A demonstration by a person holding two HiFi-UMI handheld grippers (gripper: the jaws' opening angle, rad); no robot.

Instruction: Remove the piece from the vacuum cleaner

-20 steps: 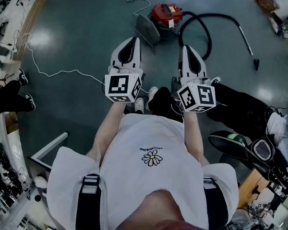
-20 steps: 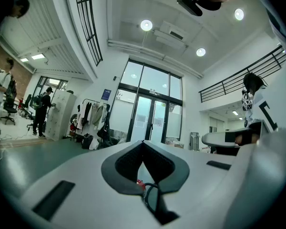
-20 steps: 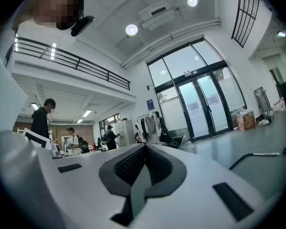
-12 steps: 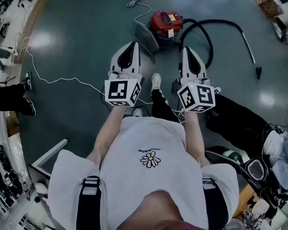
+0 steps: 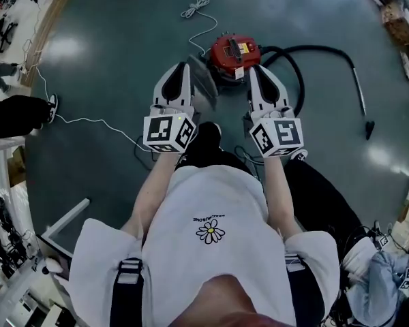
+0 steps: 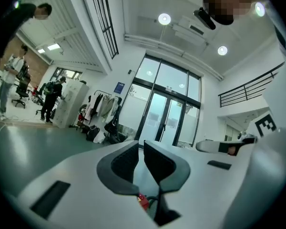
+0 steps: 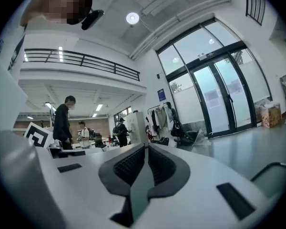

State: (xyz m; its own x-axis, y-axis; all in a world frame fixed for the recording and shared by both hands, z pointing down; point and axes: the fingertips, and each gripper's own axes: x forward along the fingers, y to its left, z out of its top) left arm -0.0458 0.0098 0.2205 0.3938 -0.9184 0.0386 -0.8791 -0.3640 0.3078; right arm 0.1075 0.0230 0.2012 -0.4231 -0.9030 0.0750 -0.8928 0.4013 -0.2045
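Only your head view shows the red vacuum cleaner, lying on the floor just beyond both jaw tips. The gripper views instead look across the hall: your left hand-held gripper and right hand-held gripper have jaws closed together, holding nothing.

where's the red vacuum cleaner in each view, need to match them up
Head view: the red vacuum cleaner sits at top centre, its black hose curling off to the right.
Left gripper view: only a small red patch shows low in the gap under the jaws; it may be the cleaner, but I cannot tell.
Right gripper view: not in it.
Shared landmark: the tall glass doors show in both gripper views, not in the head view.
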